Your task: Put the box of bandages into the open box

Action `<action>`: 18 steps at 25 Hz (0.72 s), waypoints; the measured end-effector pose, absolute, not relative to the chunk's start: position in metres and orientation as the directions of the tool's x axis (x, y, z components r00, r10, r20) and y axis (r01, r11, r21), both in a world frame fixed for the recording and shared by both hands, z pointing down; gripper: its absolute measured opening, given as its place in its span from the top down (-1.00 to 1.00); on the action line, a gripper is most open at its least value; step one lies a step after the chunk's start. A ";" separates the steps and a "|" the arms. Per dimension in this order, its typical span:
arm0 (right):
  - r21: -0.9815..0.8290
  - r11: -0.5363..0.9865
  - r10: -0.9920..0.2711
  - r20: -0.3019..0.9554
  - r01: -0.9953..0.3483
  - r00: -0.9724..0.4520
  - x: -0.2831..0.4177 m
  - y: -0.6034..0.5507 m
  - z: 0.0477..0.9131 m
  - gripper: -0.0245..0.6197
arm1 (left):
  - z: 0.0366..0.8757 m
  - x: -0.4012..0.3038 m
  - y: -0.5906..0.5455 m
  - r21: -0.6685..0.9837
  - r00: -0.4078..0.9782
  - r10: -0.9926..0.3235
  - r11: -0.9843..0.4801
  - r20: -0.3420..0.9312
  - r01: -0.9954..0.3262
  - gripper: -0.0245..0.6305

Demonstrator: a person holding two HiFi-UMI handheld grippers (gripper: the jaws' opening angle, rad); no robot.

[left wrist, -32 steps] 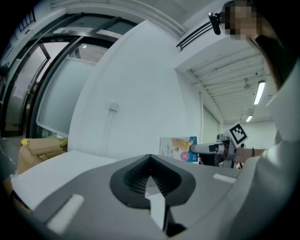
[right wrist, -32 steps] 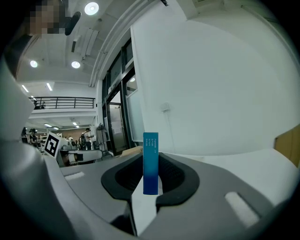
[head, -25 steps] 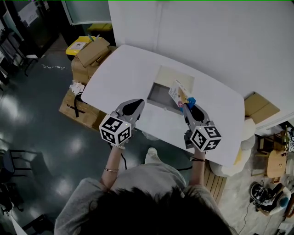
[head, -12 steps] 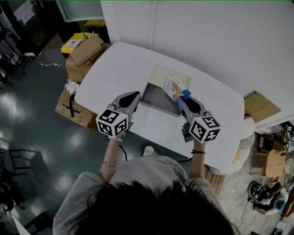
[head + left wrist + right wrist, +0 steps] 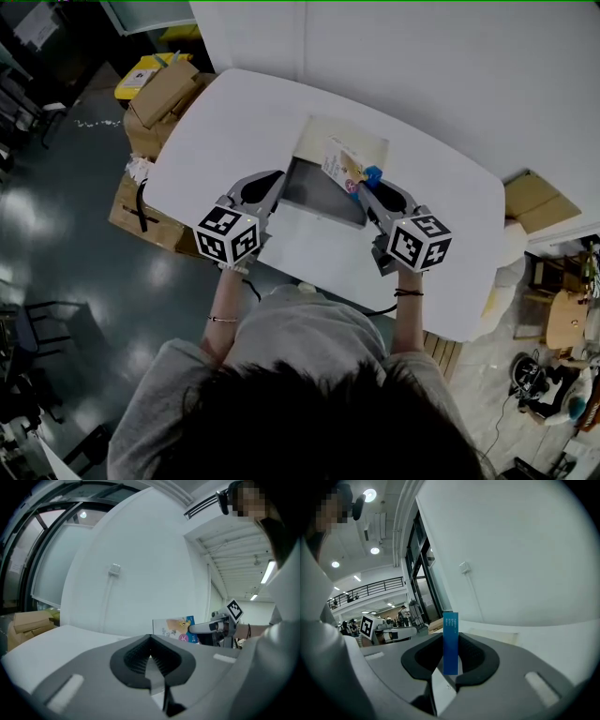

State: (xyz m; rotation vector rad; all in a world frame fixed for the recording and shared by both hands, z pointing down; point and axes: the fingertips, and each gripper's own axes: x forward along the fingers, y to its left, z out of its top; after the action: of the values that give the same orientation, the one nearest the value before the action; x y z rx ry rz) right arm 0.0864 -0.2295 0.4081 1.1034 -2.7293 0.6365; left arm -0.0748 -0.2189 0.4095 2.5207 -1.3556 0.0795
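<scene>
While right claw (image 5: pixel 364 190) is pinching box of bandages (image 5: pixel 339 166) by narrow edge over open box (image 5: pixel 302 199), risk: pack pivoting, catching rim, landing on worktop (image 5: pixel 234 122). Left claw (image 5: pixel 270 180) sitting closed, empty.

The box of bandages (image 5: pixel 174 629) carries small print, perhaps a "2" and a "大" on its front; nothing else is legible.

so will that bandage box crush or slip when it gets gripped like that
Probably stiff enough: the bandage box shows straight edges while the right hand-held gripper pinches its thin side. Likely light, as it looks like a small printed carton held up by one end. It might pivot a little, since most of it sticks out past the jaws.
</scene>
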 end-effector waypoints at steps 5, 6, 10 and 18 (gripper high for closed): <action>-0.367 0.640 -0.600 0.310 -0.675 -0.737 0.079 -0.236 0.420 0.61 | 0.419 -0.078 -0.231 0.227 0.572 -0.793 -0.529 0.209 -0.818 0.94; -0.378 0.636 -0.593 0.318 -0.672 -0.740 0.076 -0.236 0.423 0.61 | 0.422 -0.080 -0.233 0.231 0.576 -0.788 -0.532 0.216 -0.815 0.94; -0.431 0.612 -0.569 0.342 -0.663 -0.748 0.067 -0.242 0.435 0.61 | 0.434 -0.084 -0.239 0.246 0.600 -0.762 -0.550 0.244 -0.798 0.94; -0.523 0.554 -0.512 0.400 -0.648 -0.760 0.051 -0.243 0.460 0.61 | 0.458 -0.083 -0.247 0.285 0.658 -0.695 -0.593 0.291 -0.753 0.94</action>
State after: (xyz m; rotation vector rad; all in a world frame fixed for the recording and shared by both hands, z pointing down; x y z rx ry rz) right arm 0.0507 -0.2430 0.4599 0.9782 -2.5867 0.9945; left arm -0.0835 -0.2470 0.4579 2.4940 -1.1411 0.2099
